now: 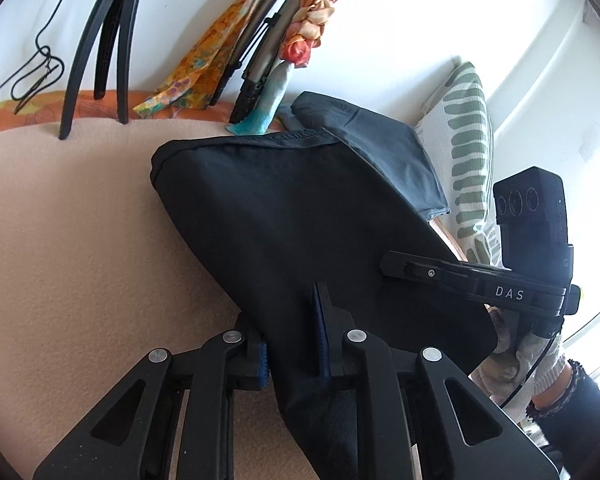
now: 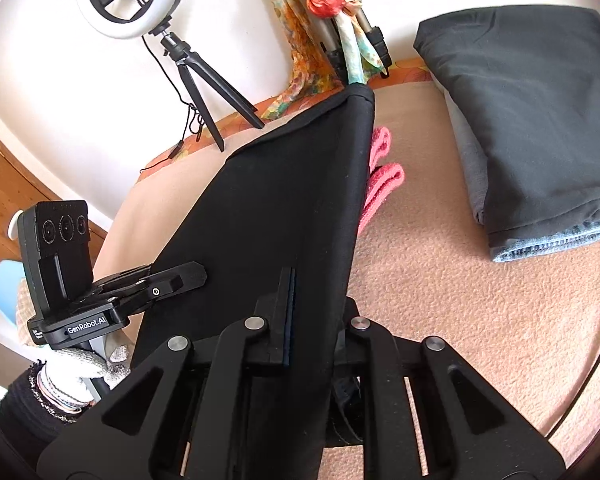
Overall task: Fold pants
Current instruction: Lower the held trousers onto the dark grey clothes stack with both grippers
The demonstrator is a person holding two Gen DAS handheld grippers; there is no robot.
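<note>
The black pants (image 1: 300, 216) hang folded between both grippers, lifted above the beige blanket (image 1: 68, 240). My left gripper (image 1: 292, 344) is shut on the near edge of the pants, blue pads pinching the cloth. My right gripper (image 2: 316, 320) is shut on the other side of the same edge of the pants (image 2: 284, 200); its right finger is hidden behind the cloth. Each gripper shows in the other's view: the right one (image 1: 432, 274) and the left one (image 2: 156, 284), both clamped on the fabric.
A stack of folded dark and denim garments (image 2: 532, 128) lies on the blanket at the right. A pink cloth (image 2: 380, 184) lies behind the pants. A ring light on a tripod (image 2: 132, 0), a second tripod (image 1: 260, 52) with scarves, and a striped pillow (image 1: 468, 160) stand around.
</note>
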